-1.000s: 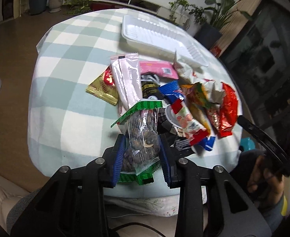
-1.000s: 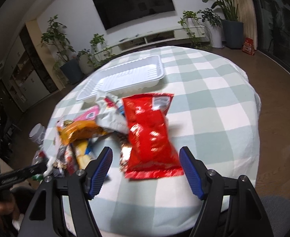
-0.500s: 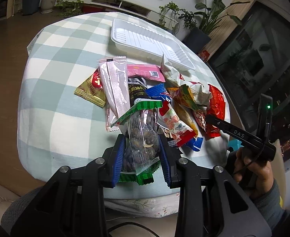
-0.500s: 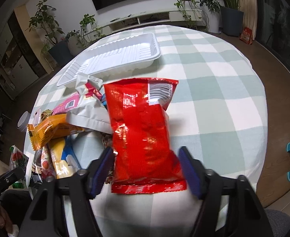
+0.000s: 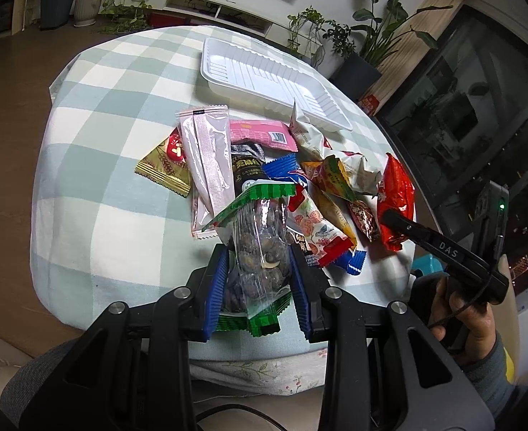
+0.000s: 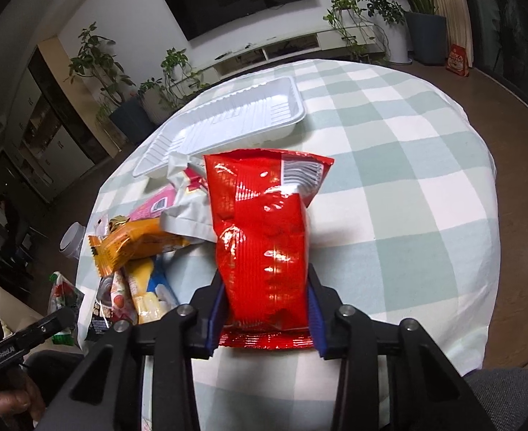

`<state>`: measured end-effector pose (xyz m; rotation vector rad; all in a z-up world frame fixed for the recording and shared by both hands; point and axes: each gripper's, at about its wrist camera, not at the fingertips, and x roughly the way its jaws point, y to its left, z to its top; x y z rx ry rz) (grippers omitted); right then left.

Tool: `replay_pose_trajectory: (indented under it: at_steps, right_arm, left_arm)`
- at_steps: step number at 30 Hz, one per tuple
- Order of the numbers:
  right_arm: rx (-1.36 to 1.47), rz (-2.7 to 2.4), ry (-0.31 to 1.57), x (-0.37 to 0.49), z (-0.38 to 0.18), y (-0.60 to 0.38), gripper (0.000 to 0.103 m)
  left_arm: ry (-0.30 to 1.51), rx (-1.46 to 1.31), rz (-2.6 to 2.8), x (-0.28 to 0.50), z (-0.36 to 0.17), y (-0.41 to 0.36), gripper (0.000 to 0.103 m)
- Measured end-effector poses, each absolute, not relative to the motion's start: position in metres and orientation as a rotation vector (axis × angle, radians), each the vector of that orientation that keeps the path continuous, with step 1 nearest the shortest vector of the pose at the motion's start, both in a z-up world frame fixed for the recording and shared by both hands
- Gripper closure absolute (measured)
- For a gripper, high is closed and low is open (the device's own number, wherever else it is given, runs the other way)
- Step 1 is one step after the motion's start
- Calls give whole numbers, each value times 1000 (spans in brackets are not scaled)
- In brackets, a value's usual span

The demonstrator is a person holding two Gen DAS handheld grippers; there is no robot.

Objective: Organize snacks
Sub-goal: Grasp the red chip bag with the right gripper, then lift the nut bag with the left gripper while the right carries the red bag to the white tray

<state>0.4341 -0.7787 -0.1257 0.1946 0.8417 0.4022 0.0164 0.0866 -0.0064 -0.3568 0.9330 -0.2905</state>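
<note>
Left gripper (image 5: 258,280) clamped on nut bag (image 5: 260,237), held over snack pile (image 5: 321,194). Right gripper (image 6: 265,309) closing on red bag (image 6: 264,230), pads already squeezing it. Tray (image 6: 228,122) behind, bare.

Soft even light (fisheye-warped edges)

Black frame on the left gripper (image 5: 258,273), angular struts, silver screws at every joint, ribbed blue pads lining the fingers (image 5: 216,287). Same build on the right gripper (image 6: 265,309): black arms, round silver screws, blue pads. Its side bar carries white lettering, a green light glows, a thin black cable loops down. Grey sleeve (image 5: 486,362) at the cuff.
</note>
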Motion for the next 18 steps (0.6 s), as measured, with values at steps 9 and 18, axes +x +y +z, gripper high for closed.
replay_pose_trajectory:
  at_steps: [9, 18]
  right_arm:
    - [274, 432, 805, 431, -121, -788, 64]
    - [399, 442, 817, 435, -121, -805, 64]
  left_arm:
    - [920, -373, -307, 14, -5, 87, 72]
    - [895, -441, -340, 17, 4, 99, 72]
